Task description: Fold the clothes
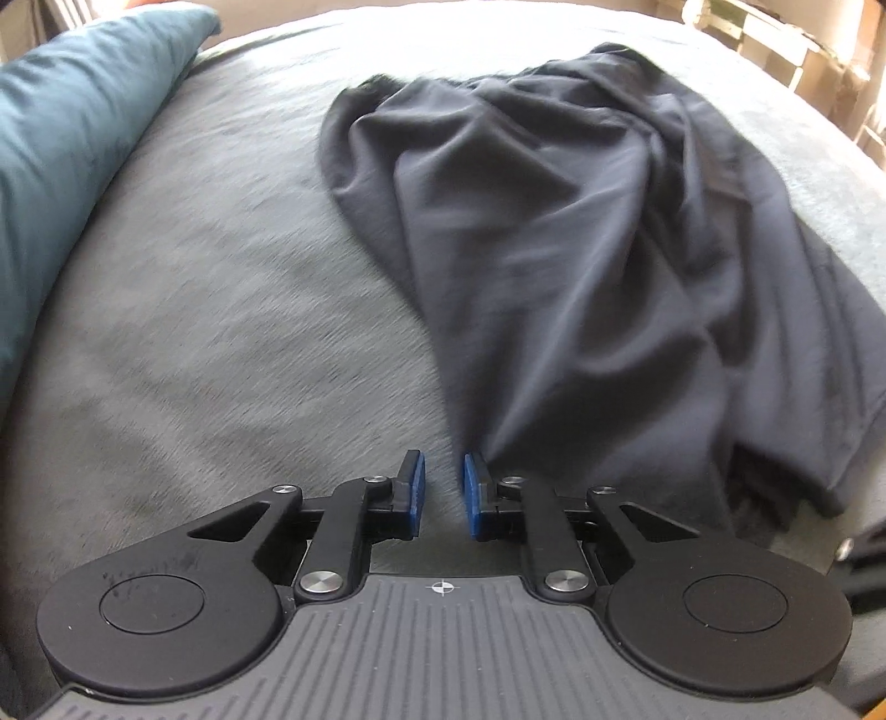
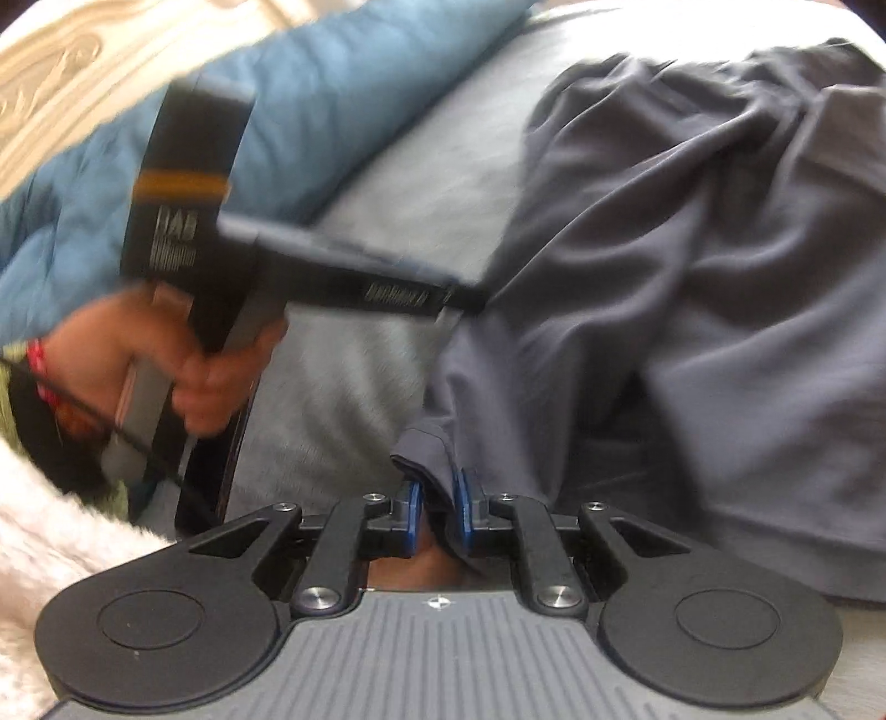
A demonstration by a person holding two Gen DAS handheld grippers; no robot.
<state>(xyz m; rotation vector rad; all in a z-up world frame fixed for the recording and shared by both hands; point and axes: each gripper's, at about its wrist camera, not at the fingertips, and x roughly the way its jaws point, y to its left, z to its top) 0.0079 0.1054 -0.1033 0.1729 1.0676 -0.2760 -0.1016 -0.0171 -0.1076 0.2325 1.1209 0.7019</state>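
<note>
A dark grey garment point(image 1: 581, 232) lies crumpled on the grey bed cover point(image 1: 221, 310), spread from the middle toward the right. My left gripper point(image 1: 444, 493) is open just above the cover, and the garment's near left edge ends beside its right finger; nothing is between the blue pads. In the right wrist view the same garment point(image 2: 692, 266) fills the right half. My right gripper point(image 2: 437, 512) is shut on a bunched hem of it. A hand point(image 2: 166, 354) holds the left gripper's body point(image 2: 310, 266), whose tip reaches the garment's left edge.
A teal pillow point(image 1: 72, 166) lies along the bed's left side, also visible as the blue pillow point(image 2: 332, 99). White fluffy fabric point(image 2: 61, 543) sits at the lower left. Pale furniture point(image 1: 775, 39) stands beyond the bed's far right edge.
</note>
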